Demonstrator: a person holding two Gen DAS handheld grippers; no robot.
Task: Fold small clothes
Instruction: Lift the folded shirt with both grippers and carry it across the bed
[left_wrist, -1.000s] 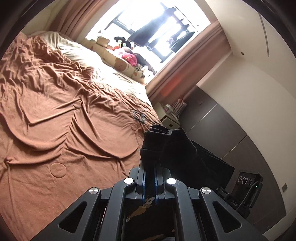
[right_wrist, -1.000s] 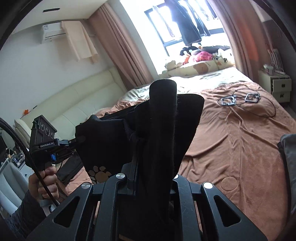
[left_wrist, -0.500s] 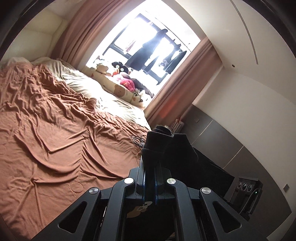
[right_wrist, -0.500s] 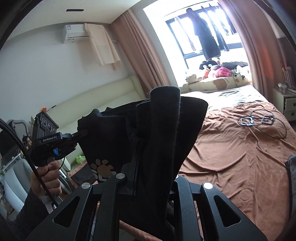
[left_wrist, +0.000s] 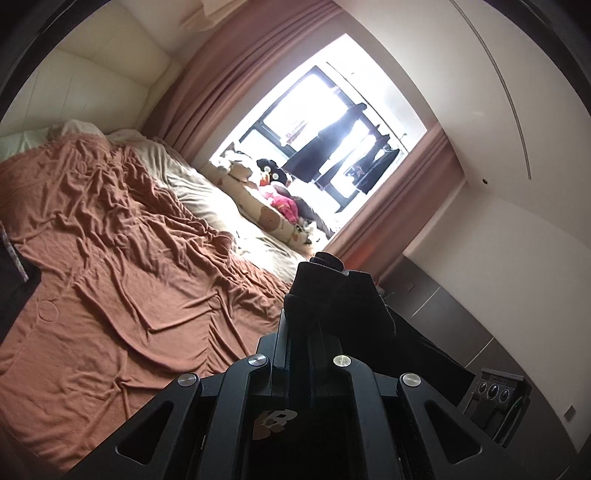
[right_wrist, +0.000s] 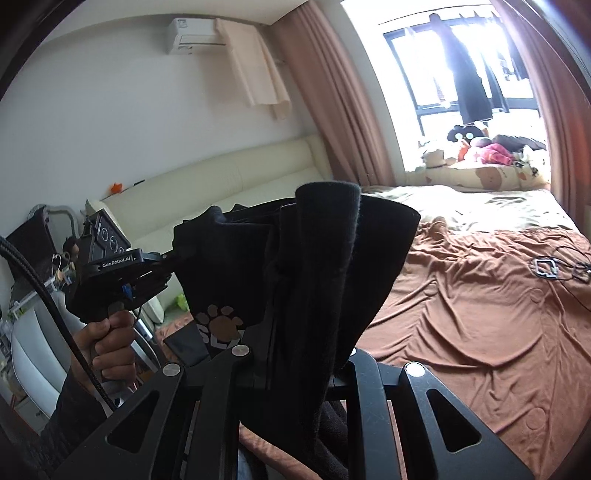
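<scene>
Black garment (right_wrist: 332, 266) is now carried higher above the bed (right_wrist: 480, 314) than 1 second back; more wall and window are seen in both views. Left tool (left_wrist: 303, 314) is clamped narrow on 1 edge, right tool (right_wrist: 306, 354) on the other. Garment is stretched between both, airborne. Lay-down for folding judged next.

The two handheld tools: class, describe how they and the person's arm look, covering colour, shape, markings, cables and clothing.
Both tools are matte black. The right tool and left tool show angular arms with triangular cut-outs and round silver screw heads. Seen from the right wrist, the left tool has a pistol-style handle, a panel of round dials, white "GenRobot.AI" lettering, a small blue part and a braided black cable. The sleeve is dark.
</scene>
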